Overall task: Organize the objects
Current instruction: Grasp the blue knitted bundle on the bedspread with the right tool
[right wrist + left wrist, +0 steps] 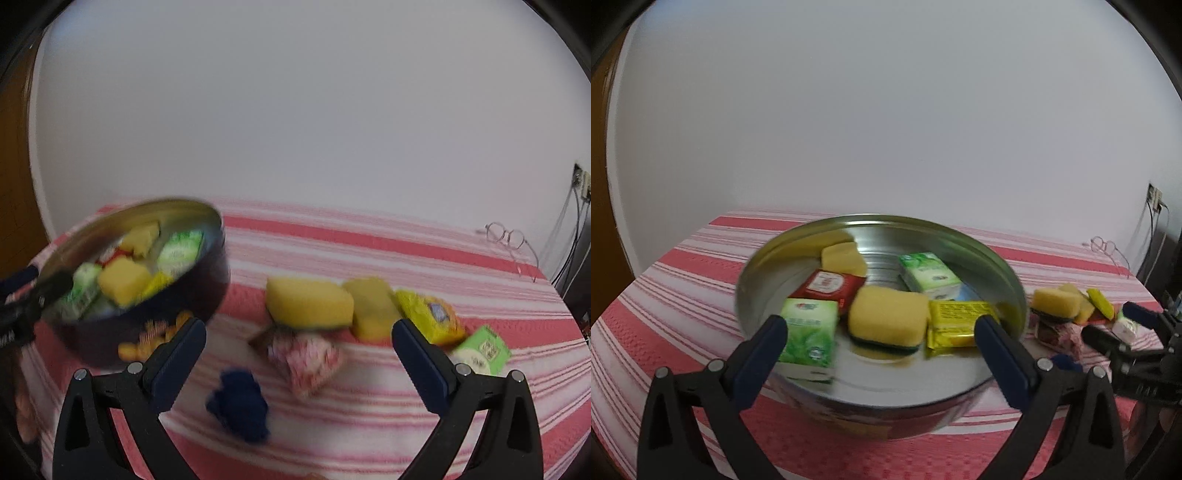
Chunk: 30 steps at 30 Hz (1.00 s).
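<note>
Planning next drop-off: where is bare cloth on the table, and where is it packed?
Free: striped cloth behind the sponges, out to the glasses. Crowded: round tin is packed, and loose packets cluster right of it, around the pink packet.

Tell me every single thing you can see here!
round metal tin: one, silver, on the cloth
yellow sponges in tin: two
green packets in tin: two
red packet: one, in tin
yellow packet: one, in tin
loose yellow sponges: two, on cloth
loose yellow packet: one
loose green packet: one
pink patterned packet: one
dark blue cloth lump: one
wire glasses: one, far right
striped red tablecloth: one
left gripper: open
right gripper: open
</note>
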Each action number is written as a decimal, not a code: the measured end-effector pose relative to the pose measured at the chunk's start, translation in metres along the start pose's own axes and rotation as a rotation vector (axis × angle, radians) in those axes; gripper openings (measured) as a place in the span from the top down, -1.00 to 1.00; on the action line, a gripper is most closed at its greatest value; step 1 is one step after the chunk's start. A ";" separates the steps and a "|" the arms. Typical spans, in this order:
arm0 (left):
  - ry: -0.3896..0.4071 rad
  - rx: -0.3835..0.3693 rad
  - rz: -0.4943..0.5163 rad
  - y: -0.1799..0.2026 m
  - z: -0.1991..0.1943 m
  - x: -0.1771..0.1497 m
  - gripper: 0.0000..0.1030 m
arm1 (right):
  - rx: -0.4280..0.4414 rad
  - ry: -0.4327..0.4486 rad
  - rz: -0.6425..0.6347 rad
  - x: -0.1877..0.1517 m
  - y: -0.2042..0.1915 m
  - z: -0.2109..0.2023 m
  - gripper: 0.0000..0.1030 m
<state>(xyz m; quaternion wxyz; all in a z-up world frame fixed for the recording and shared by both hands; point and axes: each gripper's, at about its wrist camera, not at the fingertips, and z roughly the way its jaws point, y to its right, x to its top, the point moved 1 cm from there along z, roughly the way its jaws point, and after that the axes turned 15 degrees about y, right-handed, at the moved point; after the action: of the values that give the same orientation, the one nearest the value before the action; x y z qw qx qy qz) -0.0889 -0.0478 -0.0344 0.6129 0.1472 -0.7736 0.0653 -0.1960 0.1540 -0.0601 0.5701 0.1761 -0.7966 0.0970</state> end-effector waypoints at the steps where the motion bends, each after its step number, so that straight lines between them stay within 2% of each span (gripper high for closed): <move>1: 0.000 -0.005 0.005 0.003 0.000 0.000 -0.99 | 0.013 -0.005 -0.003 -0.002 -0.001 0.001 -0.98; 6: -0.005 -0.013 0.024 0.010 0.000 -0.001 -0.99 | 0.083 -0.028 -0.001 -0.007 0.002 -0.003 -0.98; 8: -0.006 -0.010 0.023 0.010 0.001 -0.001 -0.99 | 0.096 -0.038 -0.012 -0.009 0.001 -0.004 -0.84; 10: -0.011 -0.011 0.018 0.009 0.002 -0.002 -0.99 | 0.105 -0.059 -0.032 -0.011 -0.005 0.001 -0.55; 12: -0.014 -0.012 0.019 0.010 0.002 -0.003 -0.99 | 0.097 -0.090 -0.049 -0.012 -0.009 0.005 -0.47; 18: -0.012 -0.017 0.023 0.012 -0.001 -0.002 -0.99 | 0.147 -0.149 -0.084 -0.018 -0.022 0.014 -0.46; 21: -0.015 -0.020 0.025 0.013 -0.001 -0.002 -0.99 | 0.164 -0.186 -0.088 -0.022 -0.025 0.020 -0.23; 23: -0.015 -0.025 0.029 0.015 0.000 -0.002 -0.99 | 0.168 -0.214 -0.093 -0.025 -0.027 0.025 -0.16; 24: -0.017 -0.026 0.032 0.016 -0.001 -0.002 -0.99 | 0.178 -0.235 -0.092 -0.027 -0.028 0.028 0.00; 25: -0.018 -0.028 0.036 0.017 -0.001 -0.002 -0.99 | 0.189 -0.253 -0.087 -0.030 -0.028 0.031 0.08; 26: -0.019 -0.031 0.039 0.019 -0.001 -0.002 -0.99 | 0.196 -0.267 -0.081 -0.031 -0.028 0.032 0.09; 28: -0.024 -0.042 0.046 0.023 -0.001 -0.002 -0.99 | 0.201 -0.258 -0.062 -0.030 -0.025 0.031 0.24; 30: -0.026 -0.056 0.047 0.027 -0.001 -0.002 -0.99 | 0.203 -0.216 -0.037 -0.026 -0.020 0.024 0.24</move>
<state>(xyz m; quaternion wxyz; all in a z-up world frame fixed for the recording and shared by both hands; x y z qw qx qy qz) -0.0955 -0.0215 -0.0335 0.6051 0.1126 -0.7861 0.0563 -0.2012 0.1319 -0.0937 0.4622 0.2568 -0.8360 0.1471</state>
